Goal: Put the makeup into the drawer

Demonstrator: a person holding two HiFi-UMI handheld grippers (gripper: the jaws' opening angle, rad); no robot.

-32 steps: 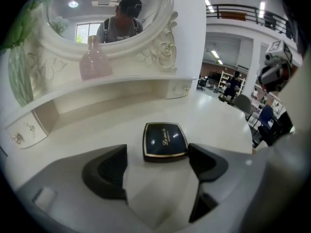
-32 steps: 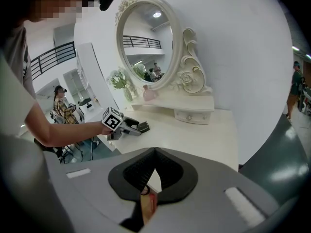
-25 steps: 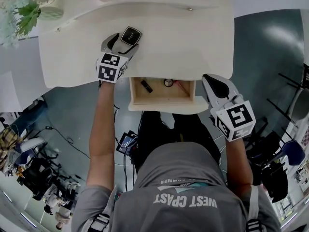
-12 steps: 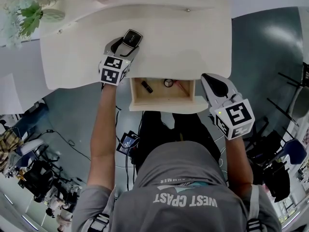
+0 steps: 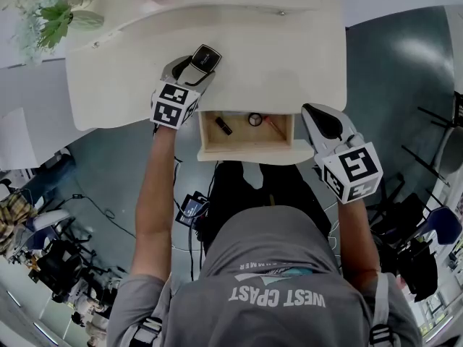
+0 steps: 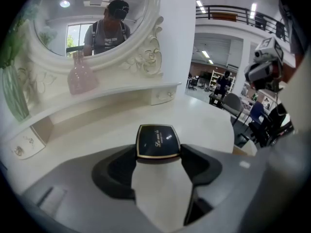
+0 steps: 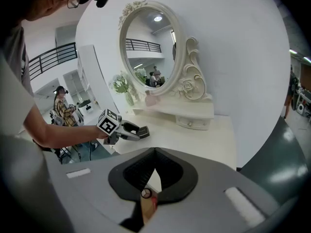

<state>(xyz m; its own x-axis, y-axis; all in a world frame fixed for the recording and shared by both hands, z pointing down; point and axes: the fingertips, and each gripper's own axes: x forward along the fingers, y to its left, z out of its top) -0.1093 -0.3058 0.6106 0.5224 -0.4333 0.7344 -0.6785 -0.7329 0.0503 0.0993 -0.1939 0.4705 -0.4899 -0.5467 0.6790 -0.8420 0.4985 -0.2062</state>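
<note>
The makeup piece in hand is a black compact (image 5: pixel 205 56) with a gold rim. My left gripper (image 5: pixel 194 65) has just been closing and is now shut on it, a pad on either side, holding it slightly above the white dressing table (image 5: pixel 282 49). The left gripper view shows the compact (image 6: pixel 157 141) level between the jaws of that gripper (image 6: pixel 157 155). Below the table's front edge the wooden drawer (image 5: pixel 249 152) stands pulled out. Inside lie a black lipstick (image 5: pixel 223 126), a small round item (image 5: pixel 255 119) and a reddish stick (image 5: pixel 273 126). My right gripper (image 5: pixel 317 116) hovers at the drawer's right end, shut and empty (image 7: pixel 154 154).
An oval mirror (image 6: pixel 92 23) with a carved white frame rises behind the table. On its low shelf stand a pink vase (image 6: pixel 80 76) and a green plant (image 5: pixel 54 16). The person's legs are below the drawer, and grey floor lies to the right.
The left gripper's jaws closed on the compact, then lifted it a little and carried it slightly to the right. The right gripper stayed beside the drawer.
</note>
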